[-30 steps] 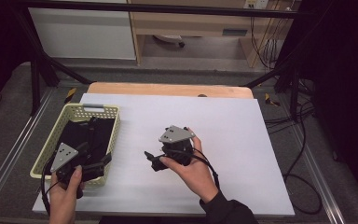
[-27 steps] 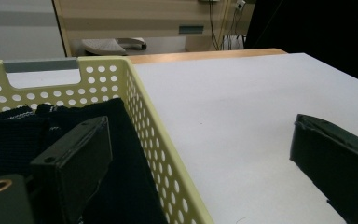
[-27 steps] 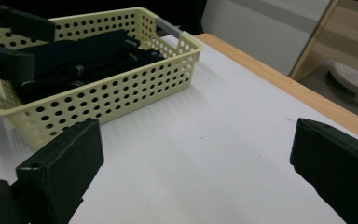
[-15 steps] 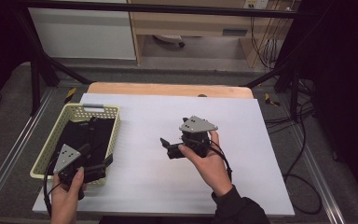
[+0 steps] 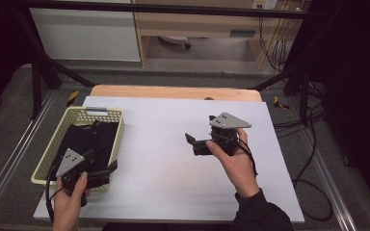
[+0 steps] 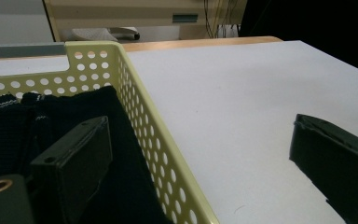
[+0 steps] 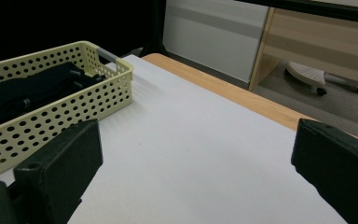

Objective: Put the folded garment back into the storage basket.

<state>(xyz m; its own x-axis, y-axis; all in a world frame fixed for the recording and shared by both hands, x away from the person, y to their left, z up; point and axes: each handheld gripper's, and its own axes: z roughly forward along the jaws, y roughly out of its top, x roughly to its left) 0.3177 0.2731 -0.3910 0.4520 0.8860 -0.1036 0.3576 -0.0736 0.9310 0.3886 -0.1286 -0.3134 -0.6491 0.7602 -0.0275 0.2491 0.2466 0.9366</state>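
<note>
Hovered wide open and empty over the near right corner of the yellow basket holding the dark cloth — left gripper; held equally spread, gripping nothing, above the white bench well apart — right gripper.

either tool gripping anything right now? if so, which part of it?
Nothing held. The left tool is open, straddling the near wall of the basket above the dark cloth. The right tool is open over bare table.

White tabletop open between tongs; yellow basket wall blocks left side, dark cloth inside.
</note>
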